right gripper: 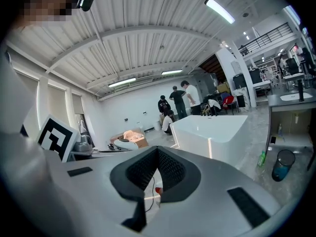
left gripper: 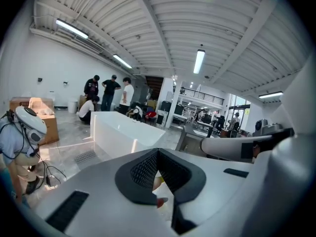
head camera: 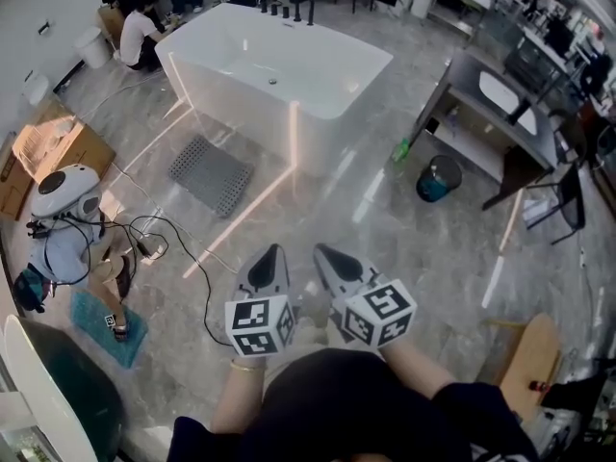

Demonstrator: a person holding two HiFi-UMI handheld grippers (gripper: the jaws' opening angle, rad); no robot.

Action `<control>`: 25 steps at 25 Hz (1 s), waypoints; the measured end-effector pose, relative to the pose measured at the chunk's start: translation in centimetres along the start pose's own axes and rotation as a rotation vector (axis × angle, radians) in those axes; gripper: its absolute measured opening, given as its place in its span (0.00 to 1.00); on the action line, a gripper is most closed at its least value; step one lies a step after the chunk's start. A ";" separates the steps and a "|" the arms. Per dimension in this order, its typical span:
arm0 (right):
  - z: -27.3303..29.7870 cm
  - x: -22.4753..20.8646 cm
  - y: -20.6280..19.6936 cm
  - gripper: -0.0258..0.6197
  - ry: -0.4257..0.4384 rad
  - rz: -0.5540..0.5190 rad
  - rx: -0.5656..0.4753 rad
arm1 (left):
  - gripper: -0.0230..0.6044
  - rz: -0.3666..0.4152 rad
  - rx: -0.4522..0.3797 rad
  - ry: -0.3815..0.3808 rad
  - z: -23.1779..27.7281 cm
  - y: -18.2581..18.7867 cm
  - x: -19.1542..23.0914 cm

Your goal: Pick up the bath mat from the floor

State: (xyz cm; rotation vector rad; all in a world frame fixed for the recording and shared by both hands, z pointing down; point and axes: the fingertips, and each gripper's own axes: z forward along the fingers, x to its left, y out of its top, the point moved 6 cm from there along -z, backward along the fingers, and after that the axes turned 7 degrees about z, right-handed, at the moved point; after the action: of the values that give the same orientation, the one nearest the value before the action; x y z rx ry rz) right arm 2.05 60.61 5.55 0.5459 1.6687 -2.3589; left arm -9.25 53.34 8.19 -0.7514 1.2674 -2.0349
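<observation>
**A:** Where does it stand?

**B:** The bath mat [head camera: 211,173] lies flat on the floor [head camera: 385,239], just beside the foot of the bathtub [head camera: 279,75], on the side of the floor towards the left wall. The left claw [head camera: 272,254] and right claw [head camera: 323,252] are held near the person's body, well apart from the mat. Each claw has its jaws pressed together with nothing between them.

**A:** What could go wrong from here?

**B:** First, the jaws must part before they reach the mat, or they will only push it. Second, the mat looks thin and hugs the floor. A jaw may fail to get under its edge, and on that glossy floor the mat could slide instead of lifting. Third, it is probably limp, so a pinch at one corner would let the rest droop and drag. Fourth, a black cable [head camera: 183,234] loops over the floor near the mat and could snag a foot on the way. Last, a teal cloth [head camera: 108,327] lies near the left edge of the floor. I think it could be mistaken for the mat.

**A:** And the count?

**B:** One bath mat, one bathtub, two claws and one teal cloth. There is also one teal bin [head camera: 438,178] with one green bottle [head camera: 401,150] near it. I cannot count the cable's strands.
</observation>
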 end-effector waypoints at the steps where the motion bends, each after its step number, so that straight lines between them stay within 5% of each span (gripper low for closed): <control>1: 0.2 0.2 0.0 0.06 0.006 -0.004 0.004 | 0.03 -0.005 0.001 0.003 0.1 -0.1 0.3; 13: 7.2 -0.9 2.9 0.06 0.100 -0.017 0.041 | 0.03 -0.029 0.012 0.059 4.5 1.6 4.8; 25: 18.4 -5.4 10.0 0.06 0.216 -0.062 0.102 | 0.03 -0.087 0.009 0.184 12.7 6.5 10.7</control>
State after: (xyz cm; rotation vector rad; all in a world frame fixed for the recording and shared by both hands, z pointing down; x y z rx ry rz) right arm 7.35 39.68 4.55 0.8053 1.6789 -2.5186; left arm -5.58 35.91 8.57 -0.6370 1.3469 -2.2210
